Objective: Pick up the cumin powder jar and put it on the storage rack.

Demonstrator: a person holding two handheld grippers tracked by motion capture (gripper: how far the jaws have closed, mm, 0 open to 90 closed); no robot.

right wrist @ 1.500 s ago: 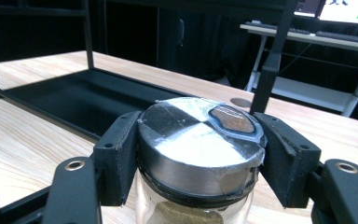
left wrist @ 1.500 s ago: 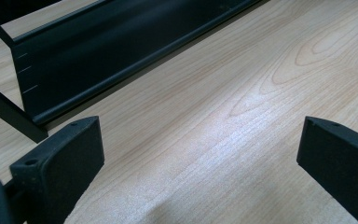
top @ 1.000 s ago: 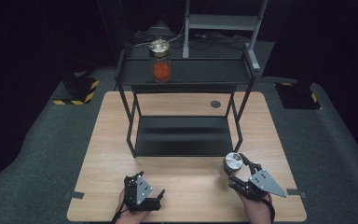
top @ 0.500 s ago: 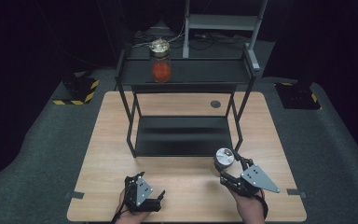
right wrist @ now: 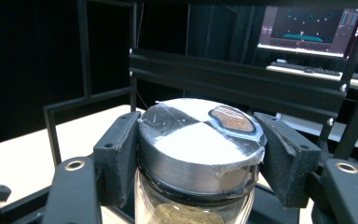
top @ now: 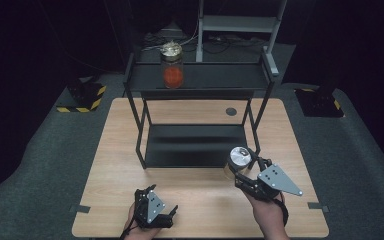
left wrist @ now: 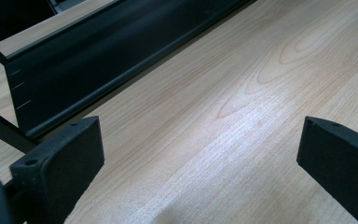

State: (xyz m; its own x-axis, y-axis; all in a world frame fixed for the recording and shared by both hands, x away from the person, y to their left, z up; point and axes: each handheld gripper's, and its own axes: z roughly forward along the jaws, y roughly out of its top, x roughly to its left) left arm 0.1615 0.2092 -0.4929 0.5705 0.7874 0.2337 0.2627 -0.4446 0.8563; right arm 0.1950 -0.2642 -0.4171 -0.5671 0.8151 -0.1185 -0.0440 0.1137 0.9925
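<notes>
Right gripper (right wrist: 196, 154) clamped on jar (top: 236, 162) at its metal lid, jar held above table (top: 200, 200) before rack (top: 195, 80); glass looks heavy, slippery, breakable; left gripper (left wrist: 200, 154) wide, empty

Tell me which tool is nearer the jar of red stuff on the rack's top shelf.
Right. The right tool, shut on a silver-lidded jar, is beside the rack's front right leg, below the red-filled jar. The left tool sits open at the table's near edge.
</notes>
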